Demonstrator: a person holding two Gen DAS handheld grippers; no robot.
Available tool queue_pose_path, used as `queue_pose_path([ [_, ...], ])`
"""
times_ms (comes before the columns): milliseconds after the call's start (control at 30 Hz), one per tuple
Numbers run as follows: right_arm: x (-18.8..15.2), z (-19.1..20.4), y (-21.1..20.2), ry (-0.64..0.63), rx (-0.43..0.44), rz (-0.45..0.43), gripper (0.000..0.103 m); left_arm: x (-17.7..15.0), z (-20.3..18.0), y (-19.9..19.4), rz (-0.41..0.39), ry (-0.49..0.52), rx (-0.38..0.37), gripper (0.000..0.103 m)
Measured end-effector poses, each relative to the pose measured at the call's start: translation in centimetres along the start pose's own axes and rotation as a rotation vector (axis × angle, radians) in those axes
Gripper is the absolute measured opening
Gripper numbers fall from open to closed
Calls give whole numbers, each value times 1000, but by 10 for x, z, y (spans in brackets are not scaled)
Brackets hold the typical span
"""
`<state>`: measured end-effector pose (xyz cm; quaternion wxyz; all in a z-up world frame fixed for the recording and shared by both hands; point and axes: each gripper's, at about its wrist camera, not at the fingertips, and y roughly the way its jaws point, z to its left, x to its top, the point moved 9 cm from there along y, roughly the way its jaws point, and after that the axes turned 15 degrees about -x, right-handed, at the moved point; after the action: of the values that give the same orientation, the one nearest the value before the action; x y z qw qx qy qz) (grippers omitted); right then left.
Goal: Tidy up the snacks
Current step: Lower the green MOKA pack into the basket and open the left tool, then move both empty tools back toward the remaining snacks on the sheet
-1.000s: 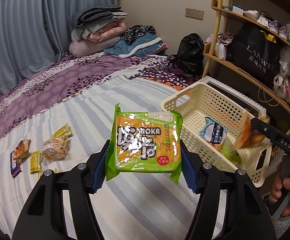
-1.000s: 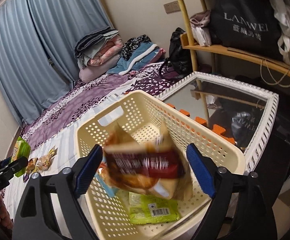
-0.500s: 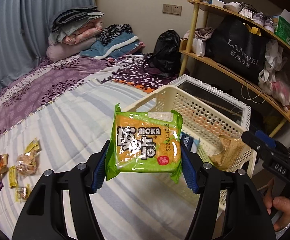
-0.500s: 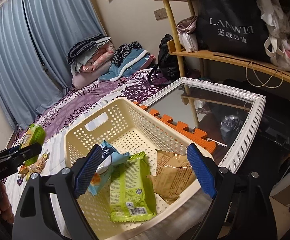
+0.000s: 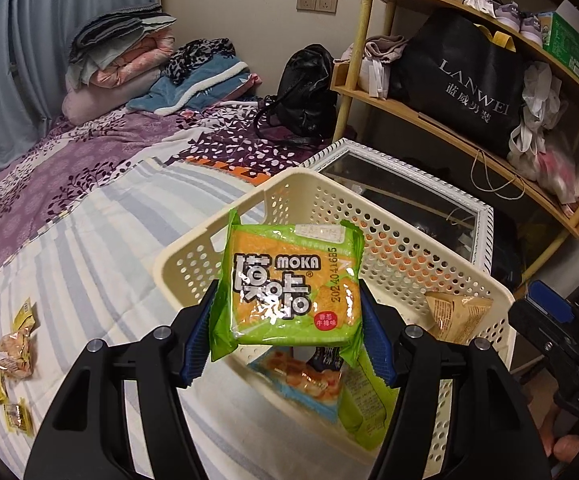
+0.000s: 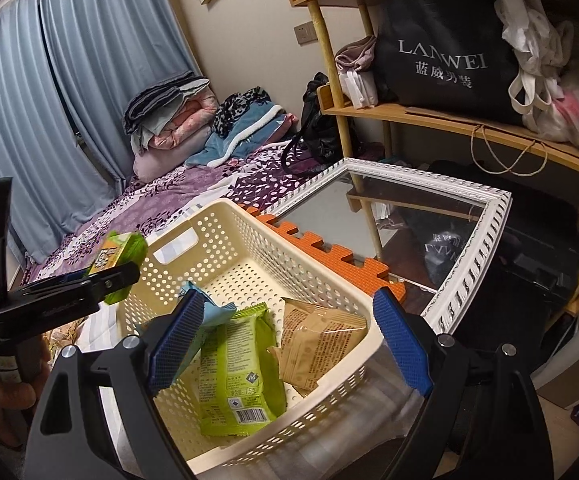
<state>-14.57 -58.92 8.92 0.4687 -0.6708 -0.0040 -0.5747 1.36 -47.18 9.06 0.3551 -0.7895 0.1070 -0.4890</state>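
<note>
The green-and-orange MOKA snack packet sat clamped flat between the left gripper pads, face toward the camera, held above the near-left rim of the cream perforated plastic basket. The basket's hollow lay just ahead and below, already holding 3 packets. The right gripper hung wide open and empty over the opposite rim.

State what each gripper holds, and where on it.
Left gripper clamps the green MOKA pack by its two side edges. Right gripper is open, holding nothing.
</note>
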Motion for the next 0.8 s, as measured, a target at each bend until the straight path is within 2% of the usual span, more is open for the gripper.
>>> queue_pose_path([
  [33,0,-1,0,1,-1,1,86,2,0,3,-1,0,-2,74],
  [67,-1,-1,1,1,-2,2,86,3,0,5,-6,-3,-8,92],
  [100,-1,0,0,1,-3,3,86,4,2,5,-17,-8,-4,99],
  [333,0,7,-3,-3,5,-2,86,5,15,-5,-30,-17,40,100],
  [800,0,45,-12,-51,53,-12,86,-3,34,-34,-34,20,131,100],
])
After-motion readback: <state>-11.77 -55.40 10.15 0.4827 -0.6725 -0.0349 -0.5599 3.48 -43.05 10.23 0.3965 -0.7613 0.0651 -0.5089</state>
